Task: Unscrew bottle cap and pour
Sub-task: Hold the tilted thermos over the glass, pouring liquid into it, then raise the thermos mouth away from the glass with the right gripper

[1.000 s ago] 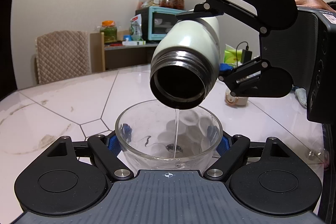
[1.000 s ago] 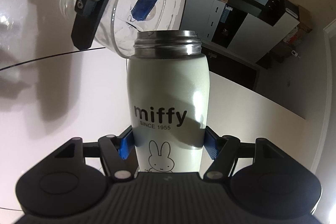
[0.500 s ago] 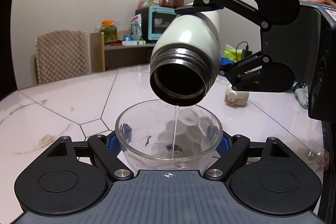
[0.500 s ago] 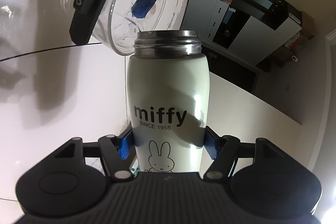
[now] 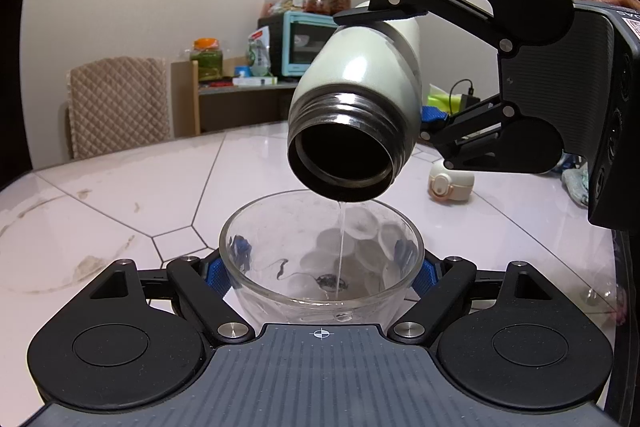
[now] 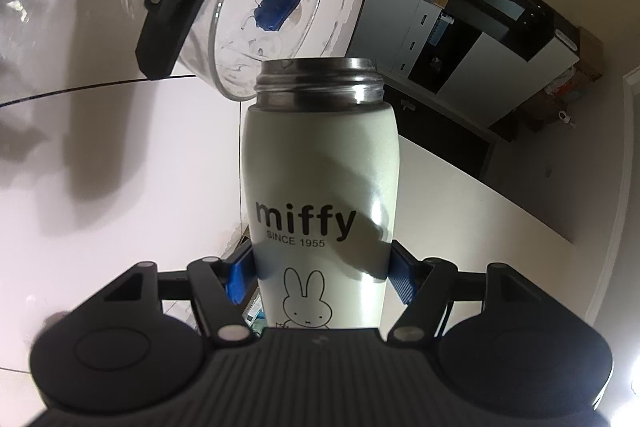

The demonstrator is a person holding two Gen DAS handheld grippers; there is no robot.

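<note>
Two grips: left gripper (image 5: 322,269) clamps glass bowl (image 5: 280,291); right gripper (image 6: 320,277) clamps tilted bottle (image 6: 320,187). Water stream (image 5: 340,239) visible only in left view; "miffy" print only in right.

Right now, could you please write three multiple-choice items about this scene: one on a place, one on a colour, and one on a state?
1. Where is the bottle cap?
A. On the bottle's neck
B. On the table, behind the bowl
C. Inside the bowl

2. What colour is the body of the miffy bottle?
A. Cream white
B. Bright red
C. Black

3. What is the state of the glass bowl?
A. Upside down on the table
B. Full to the rim
C. Held by the left tool, taking a thin stream of water

Answers:
1. B, the cap lies on the marble top and the bottle's steel neck is bare.
2. A, the right wrist view shows a pale cream body gripped by the right tool.
3. C, the blue pads press both sides of the bowl and water falls from the tilted mouth.
</note>
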